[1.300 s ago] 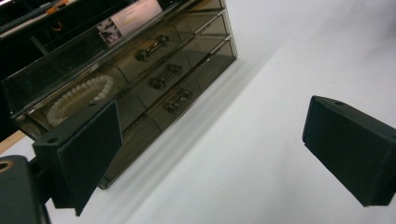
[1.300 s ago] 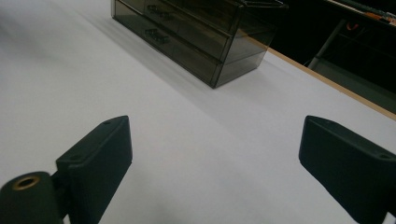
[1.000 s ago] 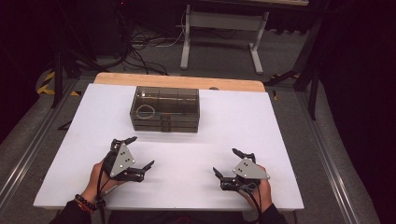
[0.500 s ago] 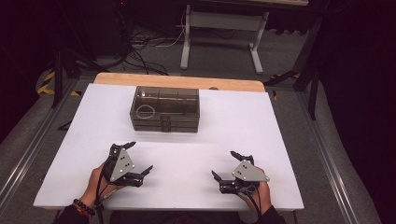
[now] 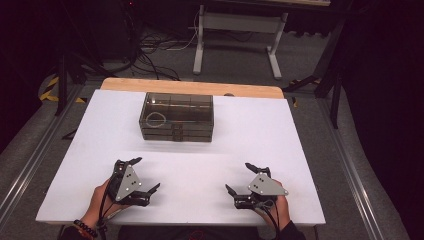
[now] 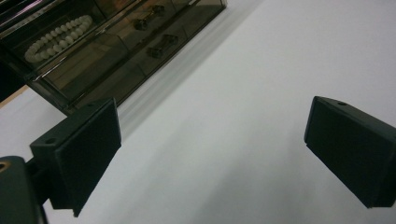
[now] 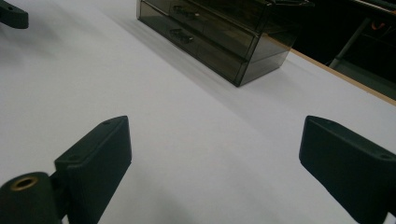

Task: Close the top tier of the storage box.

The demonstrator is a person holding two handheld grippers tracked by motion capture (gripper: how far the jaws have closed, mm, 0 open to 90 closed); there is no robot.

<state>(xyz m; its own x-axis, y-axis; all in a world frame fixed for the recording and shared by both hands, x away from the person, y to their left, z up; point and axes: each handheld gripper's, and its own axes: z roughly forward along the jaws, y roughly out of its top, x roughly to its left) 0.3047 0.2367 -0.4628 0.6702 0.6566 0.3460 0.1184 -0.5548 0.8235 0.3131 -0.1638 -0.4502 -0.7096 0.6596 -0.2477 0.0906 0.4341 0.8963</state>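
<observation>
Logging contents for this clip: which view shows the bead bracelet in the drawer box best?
The left gripper view: the bead bracelet lies close, single white beads distinct, in the top tray of the smoky drawer box. The high view gives only a small pale ring. The right gripper view shows the box's drawer fronts; I cannot make out the bracelet there.

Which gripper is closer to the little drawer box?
Left. The left gripper sits just in front of the drawer box, below its left end. The right gripper is farther, off toward the table's near right corner.
</observation>
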